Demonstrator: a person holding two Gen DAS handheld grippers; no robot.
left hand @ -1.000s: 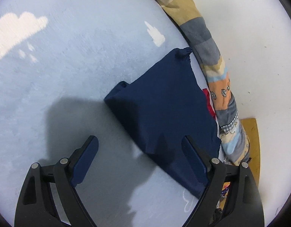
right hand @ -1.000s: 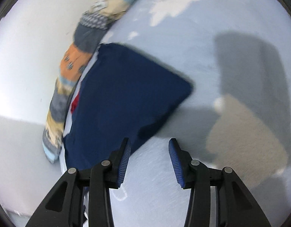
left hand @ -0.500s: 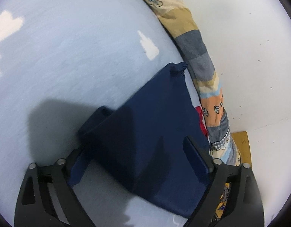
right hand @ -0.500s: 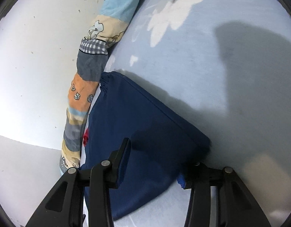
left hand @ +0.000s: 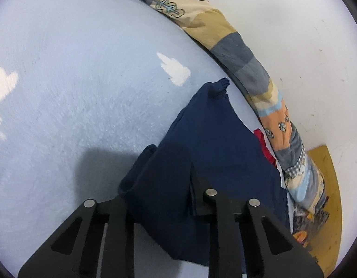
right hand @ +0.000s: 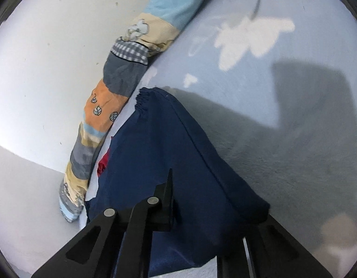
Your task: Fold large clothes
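Both grippers have fabric of the navy garment (left hand: 215, 143) between their fingers. The left gripper (left hand: 159, 185) clamps a folded corner of it at about 6 o'clock in the left wrist view, with its right finger lying on top of the cloth and its left finger hidden beneath the fold. The right gripper (right hand: 215, 210) bites the opposite corner of the garment (right hand: 169, 162) at 6 o'clock in the right wrist view; its left finger presses on top, while its right finger is mostly covered by the fabric.

From each grip the garment stretches toward 12 o'clock over a pale blue sheet (left hand: 85, 92) printed with white clouds. Its gathered far end touches or lies just beside a long patchwork bolster (left hand: 243, 53) running along the white wall (left hand: 294, 23). A red scrap (left hand: 266, 148) peeks out between garment and bolster.
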